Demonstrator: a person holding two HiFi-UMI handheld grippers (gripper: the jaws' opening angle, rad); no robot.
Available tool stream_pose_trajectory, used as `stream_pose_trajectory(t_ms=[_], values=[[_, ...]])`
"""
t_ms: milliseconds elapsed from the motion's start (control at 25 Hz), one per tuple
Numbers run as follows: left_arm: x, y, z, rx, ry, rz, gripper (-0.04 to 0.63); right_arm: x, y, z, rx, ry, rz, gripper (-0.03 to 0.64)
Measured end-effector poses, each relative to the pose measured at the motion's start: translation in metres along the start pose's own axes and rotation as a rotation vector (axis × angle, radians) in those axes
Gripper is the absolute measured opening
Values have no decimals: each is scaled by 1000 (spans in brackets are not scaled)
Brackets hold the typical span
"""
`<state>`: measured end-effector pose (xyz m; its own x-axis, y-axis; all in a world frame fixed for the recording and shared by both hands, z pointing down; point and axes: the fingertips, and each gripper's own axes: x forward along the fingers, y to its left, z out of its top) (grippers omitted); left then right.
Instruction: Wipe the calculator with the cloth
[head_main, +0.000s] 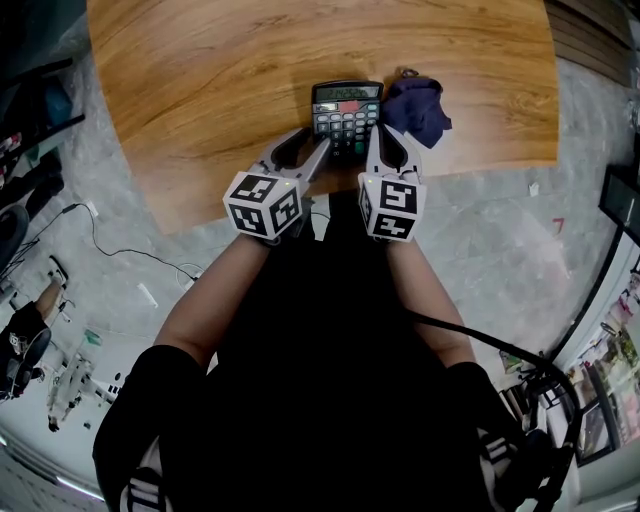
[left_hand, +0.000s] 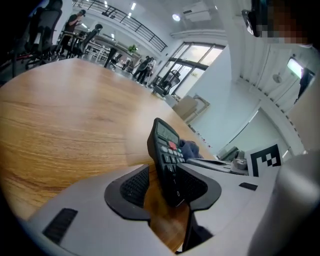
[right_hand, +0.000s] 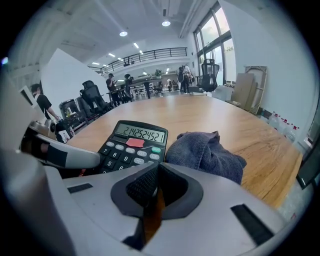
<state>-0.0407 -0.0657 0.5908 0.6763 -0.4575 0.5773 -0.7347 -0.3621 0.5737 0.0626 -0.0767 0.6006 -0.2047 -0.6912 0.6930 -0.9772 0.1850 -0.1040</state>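
Observation:
A black calculator with a lit display lies near the front edge of the wooden table. Touching its right side is a crumpled dark blue cloth. My left gripper is open, with the calculator's near end between the jaws. The calculator lies close to the right pad, and a gap shows at the left pad. My right gripper is shut on nothing. It points between the calculator and the cloth, just short of both.
The table's front edge runs just under the grippers, above the person's lap. Grey floor with a cable lies to the left. Far across the table stand office chairs and people.

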Motion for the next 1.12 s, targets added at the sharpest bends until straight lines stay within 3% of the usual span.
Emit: stream_pose_trajectory(t_ms=[160,320,480,880,1120], values=[[4,-10,-2,-75,12,-88,160,2,-10,-5,34,14,-25,15],[9,-13,-6,-123,34,-108,169,5,-31,-12,76,55,-53,15],[8,-13,-5,-114,27,-121,118,6,-33,-10,70,54,-57,15],[7,-22,5,-131,-45,-160,86,1,-31,-5,82,17,-53,15],[2,-25,17,-168,-104,-204,74,-14,-29,19,0,-54,-66,17]])
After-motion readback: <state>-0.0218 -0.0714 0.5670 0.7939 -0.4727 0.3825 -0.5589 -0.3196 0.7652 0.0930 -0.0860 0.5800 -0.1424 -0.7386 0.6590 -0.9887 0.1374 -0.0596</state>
